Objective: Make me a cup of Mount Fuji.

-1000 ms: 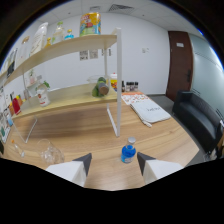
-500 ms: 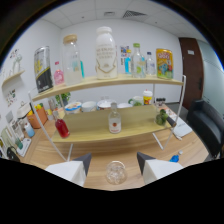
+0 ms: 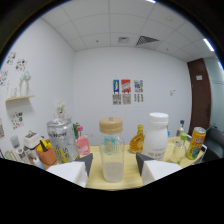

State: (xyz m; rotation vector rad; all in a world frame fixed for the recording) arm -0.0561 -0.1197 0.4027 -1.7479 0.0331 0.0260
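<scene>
**Lining up on the wooden-lidded jar**

The claw [image 3: 114,162] stands open, its two pale fingers [image 3: 70,172] spread wide and holding nothing. Straight ahead at 12 o'clock, between the fingertips and a little beyond them, stands a clear jar with a wooden lid [image 3: 111,149], upright on the yellowish shelf top [image 3: 127,176], with some pale material settled in its bottom. There is a visible gap on either side of it, so it rests on its own weight, not in a grip.

My reading is that this jar is the ingredient being reached for toward the Mount Fuji drink, though its contents cannot be identified.

To do this step well:
- Keep the jar centred at 12 o'clock and advance level, so both fingers meet the glass together.
- Take it on the body below the lid; the lid may be loose.
- Close gently but firmly, since the glass looks smooth and could slip.
- Mind the neighbours: a tall printed can [image 3: 62,140] and a pink bottle [image 3: 82,145] at about 10 o'clock, an amber syrup bottle [image 3: 137,140] and a large white bottle [image 3: 156,135] at about 2 o'clock. They stand near enough that a sideways swing could knock them.
- Lift straight up before drawing back.
</scene>
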